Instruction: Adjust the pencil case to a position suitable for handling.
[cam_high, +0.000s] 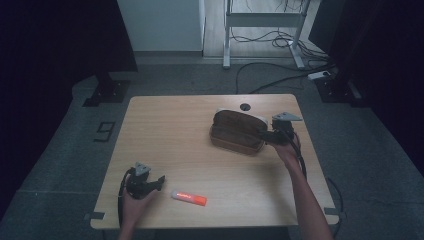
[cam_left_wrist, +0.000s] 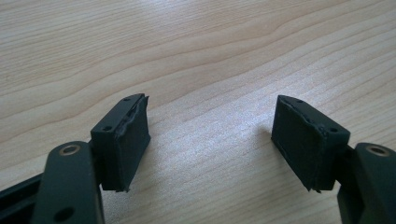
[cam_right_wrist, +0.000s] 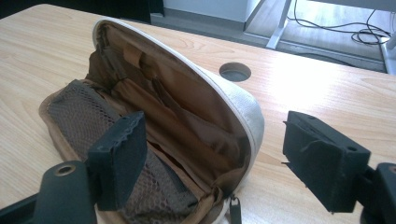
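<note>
Tongs first: the left tongs (cam_high: 159, 181) rest wide and empty on the counter (cam_high: 170, 130) near its front edge, just beside an orange-capped tube (cam_high: 189, 197). Farther back, the right tongs (cam_right_wrist: 212, 161) gape wide around the rim of the open pouch (cam_right_wrist: 154, 116), gripping nothing. Closing now could pinch only the soft lining, letting the raised flap flop shut. Brown inside, mesh-pocketed, white-edged, the pouch lies right of centre.

- Pouch (cam_right_wrist: 154, 126) — near end cut off by bottom edge in right gripper view; mesh pocket partly behind one jaw.
- Orange-capped tube (cam_high: 189, 197) — label too small to read.
- Person's forearms cut off at the high view's bottom edge.
</note>
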